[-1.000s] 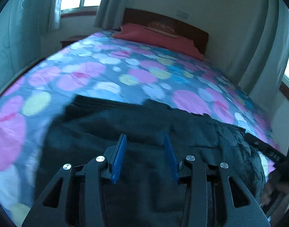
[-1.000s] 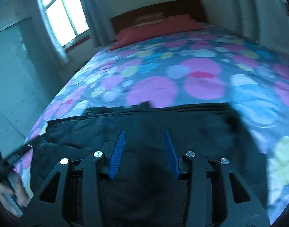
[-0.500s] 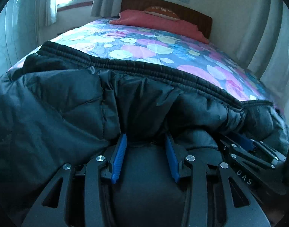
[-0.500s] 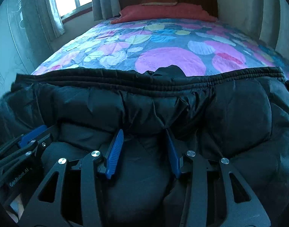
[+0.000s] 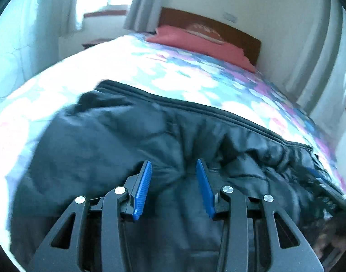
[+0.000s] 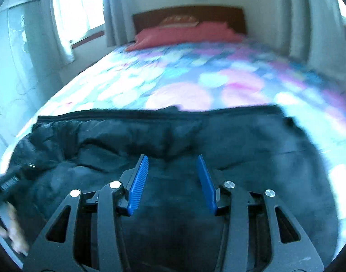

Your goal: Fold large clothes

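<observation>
A dark padded jacket [image 5: 105,140] lies spread across the near end of the bed, its ribbed hem along the far edge. My left gripper [image 5: 173,162] is shut on a thick bunch of the jacket's near edge, and creases run out from between the blue pads [image 5: 142,185]. In the right wrist view the jacket [image 6: 252,140] fills the lower half. My right gripper [image 6: 173,156] is shut on the same near edge further along. The other gripper [image 6: 12,179] shows blurred at the left, with a hand [image 6: 12,233] below it.
The bed cover [image 5: 173,72] with pink, blue and yellow dots stretches away beyond the jacket. A red pillow [image 5: 195,43] lies at the wooden headboard [image 6: 188,13]. Curtains and a bright window [image 6: 82,6] are on the left, and curtains [image 5: 320,56] hang close on the right.
Half a second ago the jacket billowed up high before both cameras. It has dropped flatter onto the bed now. Both grippers keep their hold on its near edge.
</observation>
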Available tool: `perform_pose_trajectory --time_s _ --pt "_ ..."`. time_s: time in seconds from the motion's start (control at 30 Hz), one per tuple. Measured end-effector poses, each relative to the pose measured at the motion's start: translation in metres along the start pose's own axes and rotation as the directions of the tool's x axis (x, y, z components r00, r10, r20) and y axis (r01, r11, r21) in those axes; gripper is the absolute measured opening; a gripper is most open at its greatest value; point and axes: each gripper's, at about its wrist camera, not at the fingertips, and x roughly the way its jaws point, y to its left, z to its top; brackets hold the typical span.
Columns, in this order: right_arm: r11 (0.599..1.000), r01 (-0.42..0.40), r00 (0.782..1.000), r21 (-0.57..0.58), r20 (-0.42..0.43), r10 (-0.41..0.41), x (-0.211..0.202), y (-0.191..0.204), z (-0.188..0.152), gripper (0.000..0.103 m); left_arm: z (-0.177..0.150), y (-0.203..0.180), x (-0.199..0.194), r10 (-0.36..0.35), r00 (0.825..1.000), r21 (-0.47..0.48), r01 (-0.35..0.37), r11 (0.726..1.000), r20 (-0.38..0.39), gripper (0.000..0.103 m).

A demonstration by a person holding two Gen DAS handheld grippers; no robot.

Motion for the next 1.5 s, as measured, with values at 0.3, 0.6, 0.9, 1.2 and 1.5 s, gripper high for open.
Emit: perform_pose_trajectory --time_s 0.3,0.6,0.9,1.2,1.5 --pt "0.994 0.09 0.992 -0.055 -0.079 -0.094 0.048 -0.005 -0.027 0.047 -0.017 0.004 0.035 0.03 0.999 0.026 -0.029 0.999 -0.038 0.042" --pt "0.992 0.126 0.992 0.022 -0.018 -0.125 -0.009 -0.04 -0.026 0.048 -0.015 0.039 -0.012 0.058 0.998 -0.063 -0.056 0.996 0.018 0.042" --pt "0.994 0.093 0.994 0.051 -0.066 -0.089 -0.004 -0.058 -0.039 0.048 -0.018 0.047 0.002 0.04 0.998 -0.067 -0.043 0.997 -0.05 0.038" --pt "0.958 0.162 0.986 0.236 -0.003 -0.166 -0.098 -0.122 -0.07 0.081 -0.055 0.102 -0.099 0.126 0.989 -0.284 -0.101 0.954 0.071 0.076" --pt "0.821 -0.042 0.992 0.57 -0.072 0.101 -0.078 -0.166 -0.115 0.082 -0.086 0.139 -0.081 0.006 1.0 -0.505 -0.021 0.863 -0.031 0.082"
